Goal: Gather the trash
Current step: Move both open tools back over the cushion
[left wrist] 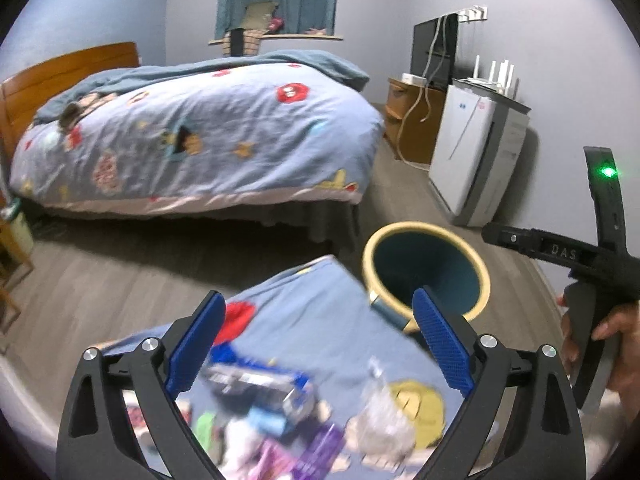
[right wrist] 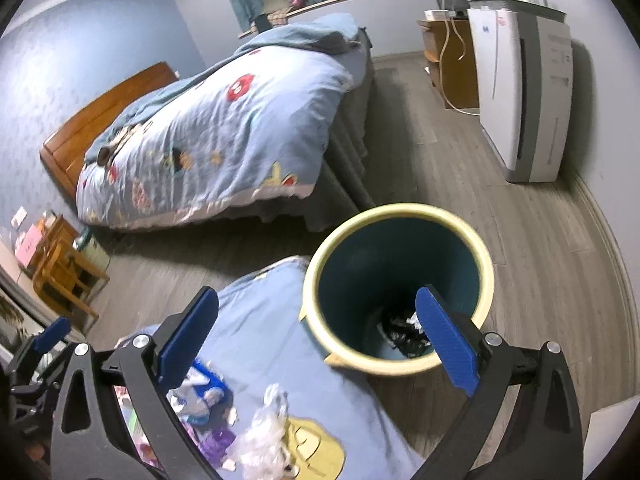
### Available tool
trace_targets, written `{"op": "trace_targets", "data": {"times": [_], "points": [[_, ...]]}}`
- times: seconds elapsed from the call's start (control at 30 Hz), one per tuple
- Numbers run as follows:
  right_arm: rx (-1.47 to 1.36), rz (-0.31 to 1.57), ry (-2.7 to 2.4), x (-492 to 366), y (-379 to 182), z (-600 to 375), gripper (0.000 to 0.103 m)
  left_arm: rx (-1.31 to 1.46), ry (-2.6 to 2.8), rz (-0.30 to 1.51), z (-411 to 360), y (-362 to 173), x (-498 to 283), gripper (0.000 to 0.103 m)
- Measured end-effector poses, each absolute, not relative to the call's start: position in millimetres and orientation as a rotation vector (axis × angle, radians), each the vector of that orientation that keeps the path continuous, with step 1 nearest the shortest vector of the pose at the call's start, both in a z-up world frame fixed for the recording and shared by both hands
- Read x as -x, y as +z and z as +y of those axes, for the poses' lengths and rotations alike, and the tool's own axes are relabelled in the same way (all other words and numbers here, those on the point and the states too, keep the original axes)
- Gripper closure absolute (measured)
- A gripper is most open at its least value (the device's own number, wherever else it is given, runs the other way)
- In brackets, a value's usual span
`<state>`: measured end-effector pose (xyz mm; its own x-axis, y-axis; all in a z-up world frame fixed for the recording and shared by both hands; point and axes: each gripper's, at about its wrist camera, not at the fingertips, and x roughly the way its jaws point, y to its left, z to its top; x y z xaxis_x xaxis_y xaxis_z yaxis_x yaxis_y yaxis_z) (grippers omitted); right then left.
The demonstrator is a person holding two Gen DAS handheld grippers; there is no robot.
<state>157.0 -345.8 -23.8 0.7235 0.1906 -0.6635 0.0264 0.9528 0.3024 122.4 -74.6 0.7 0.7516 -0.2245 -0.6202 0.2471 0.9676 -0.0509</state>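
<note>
Both grippers are hanging wide apart with nothing between the pads: left gripper (left wrist: pixel 320 344) and right gripper (right wrist: pixel 318 340) are both released and empty.

Room, big to small:
- Bed (right wrist: pixel 224 128) is sitting well back, not part of the job as far as I can tell.
- White appliance (right wrist: pixel 524 96) is standing against the far wall, well apart from the work area.
- Blue patterned cloth (right wrist: pixel 272 316) is lying under both grippers, serving as the surface that carries the litter.
- Trash bin (right wrist: pixel 400 288) is standing on the floor, touching or just beside the cloth's corner, probably parked there to keep drops short. Dark scraps (right wrist: pixel 404 334) are already lying at its bottom.
- Crumpled clear wrapper (right wrist: pixel 264 436) is lying on the cloth near the right gripper, looking like the easiest next pick.
- Blue packet (left wrist: pixel 260 388) and purple wrapper (left wrist: pixel 320 448) are lying beside it, blurred.

Judgement: task is partway, several pieces are still waiting on the cloth.
</note>
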Motion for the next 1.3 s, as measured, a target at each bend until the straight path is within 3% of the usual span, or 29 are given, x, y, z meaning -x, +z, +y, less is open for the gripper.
{"op": "trace_targets", "data": {"times": [0.53,0.83,1.3], "points": [[-0.166,0.889,0.171,-107.3,-58.8,-250.7,0.006,0.017,-0.045,0.713,35.5,-28.5,-35.0,0.009],[-0.122,1.017,0.102,-105.4,-104.6,-225.4,0.006,0.077,0.028,0.869,71.6,-77.3,-50.1,0.009],[-0.102,1.127,0.088,-121.2,-144.9,-226.8,0.006,-0.028,-0.002,1.03,44.9,-138.0,-91.4,0.011]]}}
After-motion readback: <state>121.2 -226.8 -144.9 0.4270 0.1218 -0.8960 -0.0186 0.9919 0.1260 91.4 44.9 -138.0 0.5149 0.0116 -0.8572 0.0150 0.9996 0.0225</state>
